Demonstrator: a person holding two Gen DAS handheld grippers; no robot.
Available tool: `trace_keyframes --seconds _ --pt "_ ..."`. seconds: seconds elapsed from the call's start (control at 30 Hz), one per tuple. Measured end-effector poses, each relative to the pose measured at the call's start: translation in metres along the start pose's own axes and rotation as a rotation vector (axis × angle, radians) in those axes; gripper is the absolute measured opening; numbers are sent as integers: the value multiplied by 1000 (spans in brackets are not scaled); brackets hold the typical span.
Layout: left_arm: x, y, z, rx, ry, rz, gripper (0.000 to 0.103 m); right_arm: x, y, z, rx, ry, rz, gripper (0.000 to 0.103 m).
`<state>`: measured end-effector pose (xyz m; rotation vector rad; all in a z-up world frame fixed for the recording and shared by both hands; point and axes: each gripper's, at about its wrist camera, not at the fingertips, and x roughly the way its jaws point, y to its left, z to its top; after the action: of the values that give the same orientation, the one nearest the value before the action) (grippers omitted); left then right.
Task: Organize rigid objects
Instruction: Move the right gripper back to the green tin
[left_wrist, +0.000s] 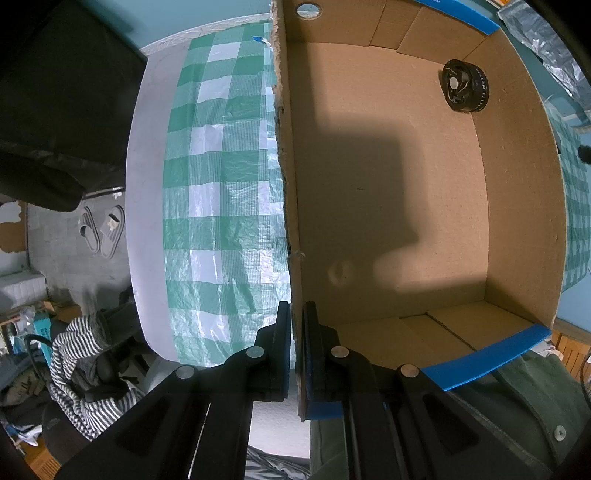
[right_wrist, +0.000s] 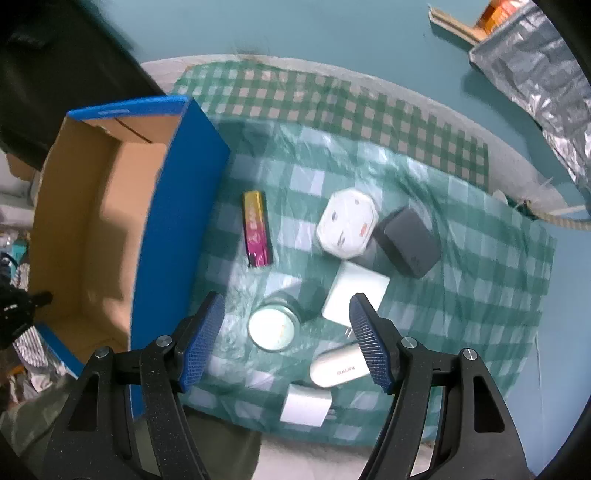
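My left gripper (left_wrist: 296, 325) is shut on the left wall of an open cardboard box (left_wrist: 288, 206) with blue outer sides. A black round wheel-like part (left_wrist: 464, 85) lies in the box's far right corner. My right gripper (right_wrist: 286, 314) is open and empty above the checked cloth. Between and below its fingers sits a round white-lidded jar (right_wrist: 273, 328). Around it lie a pink and yellow bar (right_wrist: 255, 229), a white octagonal plug (right_wrist: 345, 223), a grey cube charger (right_wrist: 410, 242), a white flat adapter (right_wrist: 354, 295), a white oval case (right_wrist: 338, 367) and a small white charger (right_wrist: 304, 408).
The box (right_wrist: 173, 229) stands left of the objects on the green checked cloth (right_wrist: 461, 280). A silver foil bag (right_wrist: 535, 74) lies at the far right. The table edge (left_wrist: 147, 221) drops to a floor with slippers (left_wrist: 103, 230) and clothes.
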<state>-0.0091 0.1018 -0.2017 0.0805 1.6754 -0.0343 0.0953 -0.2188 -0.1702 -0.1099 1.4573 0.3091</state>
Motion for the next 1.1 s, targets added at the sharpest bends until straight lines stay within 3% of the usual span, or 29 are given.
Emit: trace_keyframes --seconds 0.5,1.1 --pt "-1 0 0 -1 1 -1 6 45 -12 -24 59 84 17 71" --pt "-1 -2 0 3 6 1 6 83 -3 -24 58 108 6 71"
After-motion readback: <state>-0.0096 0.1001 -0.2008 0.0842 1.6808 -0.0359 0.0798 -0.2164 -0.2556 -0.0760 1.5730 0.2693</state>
